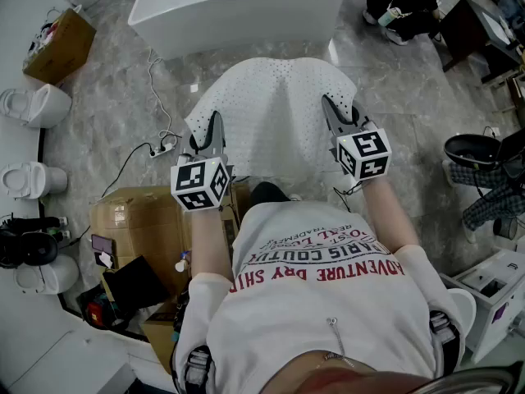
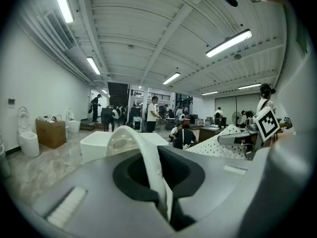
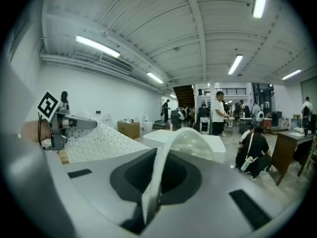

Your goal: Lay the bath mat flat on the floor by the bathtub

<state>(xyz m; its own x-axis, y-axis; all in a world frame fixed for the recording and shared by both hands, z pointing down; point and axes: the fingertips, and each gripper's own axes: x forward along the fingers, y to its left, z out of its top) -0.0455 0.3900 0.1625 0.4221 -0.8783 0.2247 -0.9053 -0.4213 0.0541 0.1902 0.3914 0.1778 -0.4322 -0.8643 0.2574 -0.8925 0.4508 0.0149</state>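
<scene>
Corners, or close to them, are where we've got this thing, and that seems like the right call. Over on our left, the left gripper (image 1: 212, 130) is clamped tight on the mat (image 1: 275, 105) by its left corner. That gripper's own view shows a fold of white edge pinched between the closed jaws and curling up out of them. From that curl we reckon it's soft, floppy and pretty light, with no real stiffness. In the middle, the mat hangs spread in the air between both hands, above the floor (image 1: 410, 97) in front of the tub (image 1: 238, 6), with a soft crease down its centre. The far edge slopes down toward the tub, and we can't tell whether it touches the floor. It's dotted all over, holes or bumps, can't say which. We'd guess rubbery or foamy, and maybe a bit slick in a thin pinch. Over on the right, the right gripper (image 1: 335, 112) is clenched the same way by the right corner, with the same fold poking out of its jaws. We'd say it's not fragile, so a firm squeeze is fine. The worry is an edge sliding out or the sheet folding under itself on the way down. Keeping the two grips wide apart should hold it taut enough to land flat.
</scene>
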